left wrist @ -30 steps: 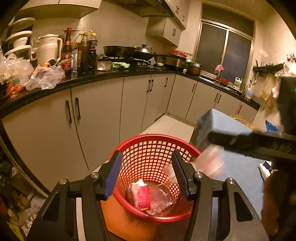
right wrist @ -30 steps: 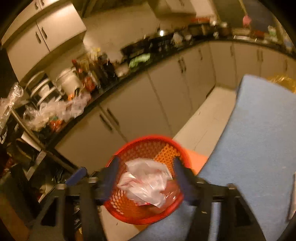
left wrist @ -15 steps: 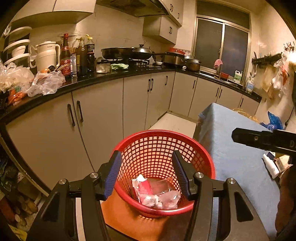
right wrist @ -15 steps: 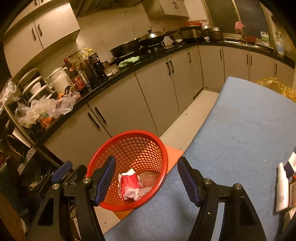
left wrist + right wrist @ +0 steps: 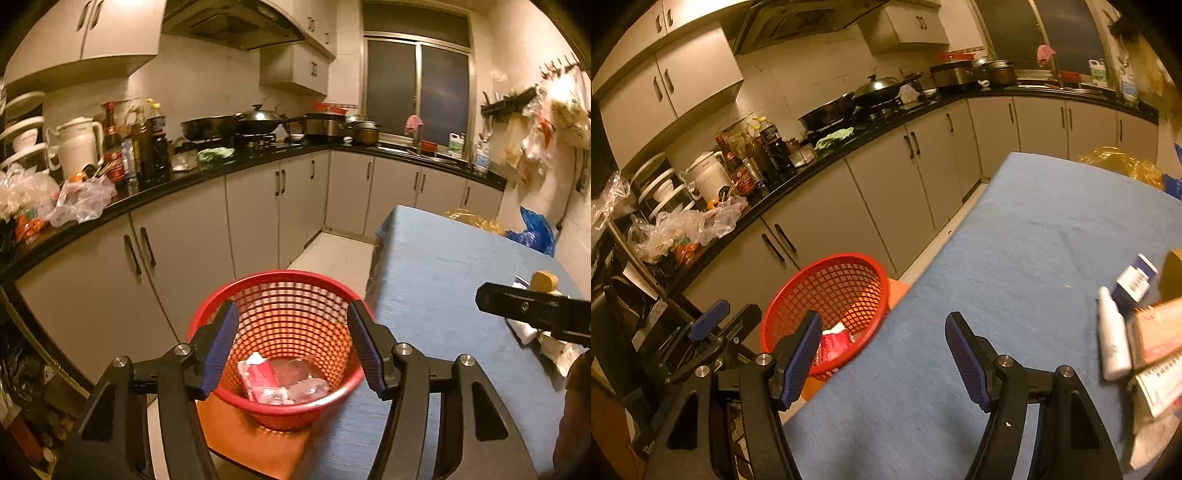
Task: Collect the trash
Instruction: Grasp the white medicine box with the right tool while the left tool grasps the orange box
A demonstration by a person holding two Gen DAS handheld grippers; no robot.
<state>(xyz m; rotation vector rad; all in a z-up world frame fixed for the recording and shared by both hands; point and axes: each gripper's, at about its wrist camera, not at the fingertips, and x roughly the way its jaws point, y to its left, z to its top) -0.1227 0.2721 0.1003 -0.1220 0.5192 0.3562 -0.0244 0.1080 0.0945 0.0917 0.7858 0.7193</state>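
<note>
A red mesh basket (image 5: 284,295) stands on an orange stool beside the blue table; it also shows in the right wrist view (image 5: 798,291). Inside lie a red-and-white carton (image 5: 258,376) and crumpled clear plastic (image 5: 306,384). My left gripper (image 5: 291,347) is open and empty, hovering over the basket's near rim. My right gripper (image 5: 882,358) is open and empty over the blue table (image 5: 1015,258), to the right of the basket. The right gripper's arm shows in the left wrist view (image 5: 532,310).
A white bottle (image 5: 1112,347), a blue-white box (image 5: 1134,280) and cartons (image 5: 1160,332) lie at the table's right edge. A yellow bag (image 5: 1119,162) sits at the far end. Kitchen cabinets (image 5: 184,251) and a cluttered black counter run along the left.
My right gripper opened and dropped the crumpled plastic into the basket, then pulled back to the right over the table. The left gripper stayed open over the basket.
</note>
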